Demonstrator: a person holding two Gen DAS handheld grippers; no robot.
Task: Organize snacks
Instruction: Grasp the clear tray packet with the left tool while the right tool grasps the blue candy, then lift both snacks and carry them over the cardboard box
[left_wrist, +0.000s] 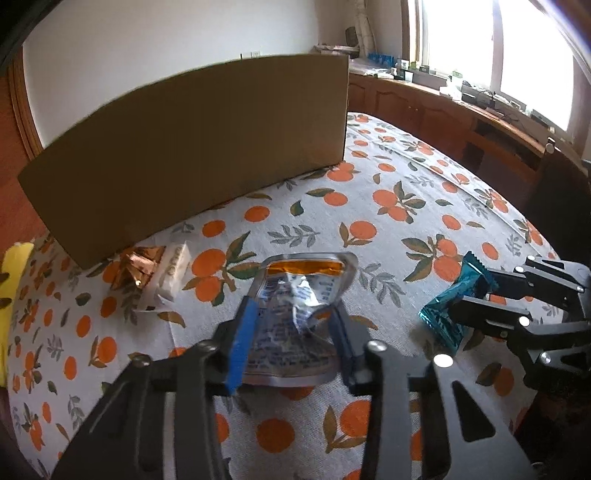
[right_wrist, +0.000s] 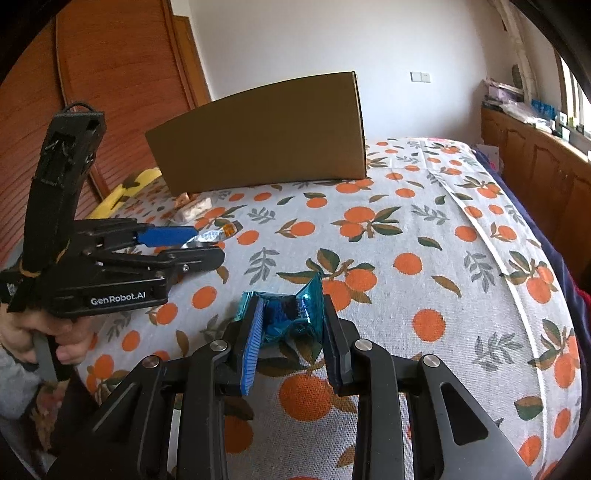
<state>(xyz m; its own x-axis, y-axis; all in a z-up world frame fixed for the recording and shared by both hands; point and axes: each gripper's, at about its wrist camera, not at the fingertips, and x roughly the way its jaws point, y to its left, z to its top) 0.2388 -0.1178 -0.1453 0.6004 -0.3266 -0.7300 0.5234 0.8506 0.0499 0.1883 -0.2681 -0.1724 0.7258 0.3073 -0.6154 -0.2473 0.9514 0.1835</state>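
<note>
left claw: my pads pinch the silver pouch, crumpled between them
right claw: clamped on teal pack
box: well ahead of both claws
cloth: under both

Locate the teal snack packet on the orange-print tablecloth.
In both wrist views the teal snack packet sits pinched in the right tongs, right of the silver pouch.

The cardboard box hides its inside and part of a copper wrapper.
</note>
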